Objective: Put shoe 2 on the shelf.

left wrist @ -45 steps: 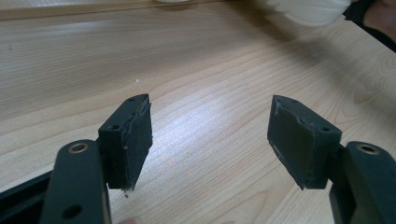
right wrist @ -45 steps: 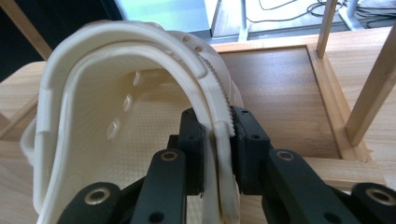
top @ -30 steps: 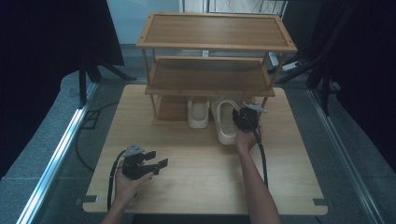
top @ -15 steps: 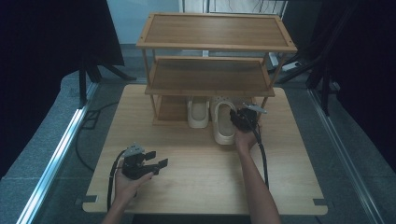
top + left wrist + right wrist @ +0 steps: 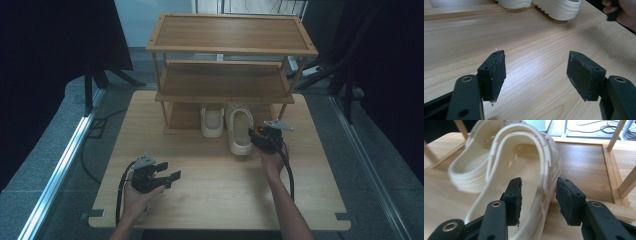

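The right gripper (image 5: 539, 202) has its fingers (image 5: 515, 197) astride the side wall of the nearer shoe (image 5: 529, 170), one inside, one outside. The other shoe (image 5: 466, 170) lies just beyond, left of those fingers. Ahead stands the rack (image 5: 225, 95) on the table (image 5: 220, 195).
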The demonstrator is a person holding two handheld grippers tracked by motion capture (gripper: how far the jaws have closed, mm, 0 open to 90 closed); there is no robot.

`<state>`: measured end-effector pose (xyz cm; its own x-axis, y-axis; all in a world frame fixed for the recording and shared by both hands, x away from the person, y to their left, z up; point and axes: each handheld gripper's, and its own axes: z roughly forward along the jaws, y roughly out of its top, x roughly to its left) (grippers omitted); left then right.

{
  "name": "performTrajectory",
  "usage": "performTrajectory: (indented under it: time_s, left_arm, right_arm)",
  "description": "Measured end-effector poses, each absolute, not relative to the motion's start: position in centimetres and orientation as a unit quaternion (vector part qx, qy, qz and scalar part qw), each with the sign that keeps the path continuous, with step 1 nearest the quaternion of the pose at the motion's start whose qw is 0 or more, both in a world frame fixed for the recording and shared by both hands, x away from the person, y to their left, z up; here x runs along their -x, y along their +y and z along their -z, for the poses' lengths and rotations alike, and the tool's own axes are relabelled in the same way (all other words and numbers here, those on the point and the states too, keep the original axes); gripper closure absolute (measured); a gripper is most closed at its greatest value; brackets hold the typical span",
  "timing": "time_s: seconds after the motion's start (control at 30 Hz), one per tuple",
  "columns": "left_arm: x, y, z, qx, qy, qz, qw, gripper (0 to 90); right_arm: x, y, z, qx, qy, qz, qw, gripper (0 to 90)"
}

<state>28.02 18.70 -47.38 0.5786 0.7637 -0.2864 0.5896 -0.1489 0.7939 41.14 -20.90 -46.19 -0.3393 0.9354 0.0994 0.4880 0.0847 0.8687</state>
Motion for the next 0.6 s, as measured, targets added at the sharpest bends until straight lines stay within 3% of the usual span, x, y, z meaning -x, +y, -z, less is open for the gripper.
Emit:
performTrajectory:
  time_s: [0.27, 0.6]
  left_arm:
    - [-28.1, 18.6, 47.5, -0.754, 0.449, -0.089, 0.470, 31.7]
    - [-28.1, 18.5, 47.6, -0.755, 0.452, -0.089, 0.467, 31.7]
  right_arm:
    - [-37.3, -21.9, 45.7, -0.467, 0.725, -0.445, 0.244, 64.3]
    - [-34.7, -22.7, 47.0, -0.424, 0.764, -0.443, 0.201, 87.8]
